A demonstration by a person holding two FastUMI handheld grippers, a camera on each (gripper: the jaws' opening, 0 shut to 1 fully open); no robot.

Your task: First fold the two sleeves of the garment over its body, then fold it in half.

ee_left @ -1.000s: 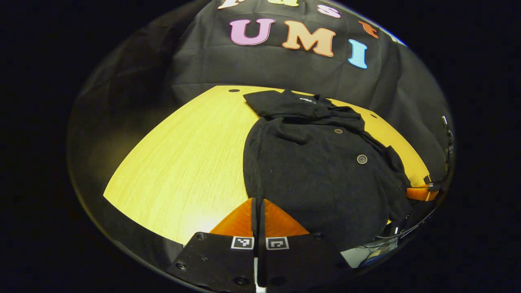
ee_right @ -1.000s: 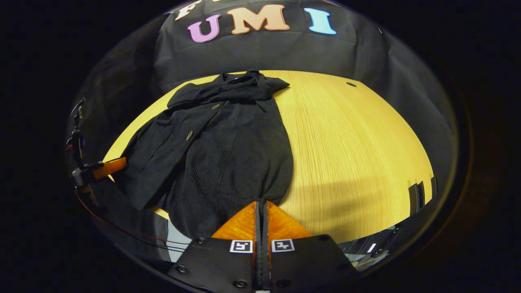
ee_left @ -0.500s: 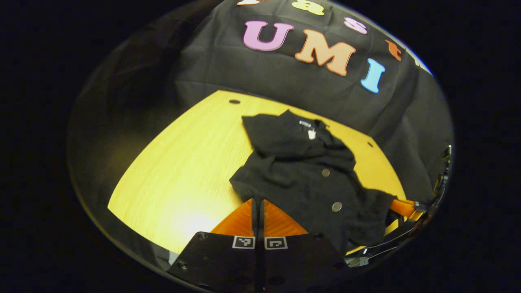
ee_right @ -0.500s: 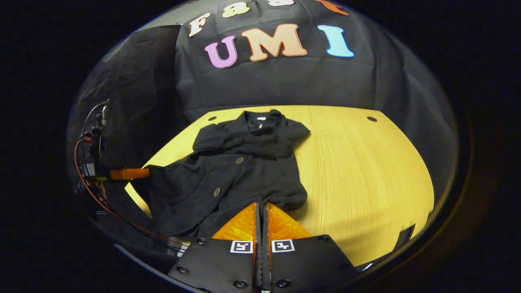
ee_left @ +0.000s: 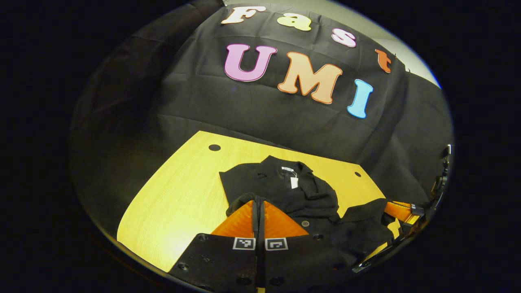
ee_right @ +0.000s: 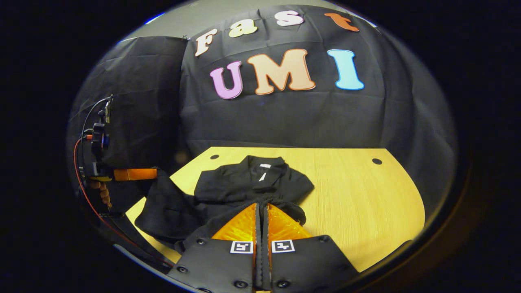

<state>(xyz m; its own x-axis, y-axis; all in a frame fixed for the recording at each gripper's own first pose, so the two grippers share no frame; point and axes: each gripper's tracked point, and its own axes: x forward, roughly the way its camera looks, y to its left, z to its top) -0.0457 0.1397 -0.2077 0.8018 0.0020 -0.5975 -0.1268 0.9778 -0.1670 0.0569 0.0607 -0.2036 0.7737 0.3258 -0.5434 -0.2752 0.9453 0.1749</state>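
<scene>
A black buttoned garment (ee_left: 276, 187) lies on the wooden table (ee_left: 175, 195), collar and white tag at the far end. My left gripper (ee_left: 257, 201) is shut on the garment's lower hem, which bunches around its fingertips above the folded sleeves. In the right gripper view the garment (ee_right: 244, 183) shows the same collar, and my right gripper (ee_right: 260, 204) is shut on the hem's other corner. The hem hangs lifted between the two grippers, close to the collar. The right gripper (ee_left: 401, 211) appears at the far right, the left gripper (ee_right: 134, 174) at the far left, held by a hand (ee_right: 103, 193).
The table (ee_right: 358, 195) has bare wood to the right of the garment and small round holes (ee_right: 377, 161) (ee_left: 214, 147) near its far corners. Black cloth walls close the booth behind and at the sides. Cables (ee_right: 81, 154) trail from the left gripper.
Both grippers have risen and carried the hem away from the near edge toward the collar. The garment's lower half has come off the table and now hangs doubled over the upper half.
</scene>
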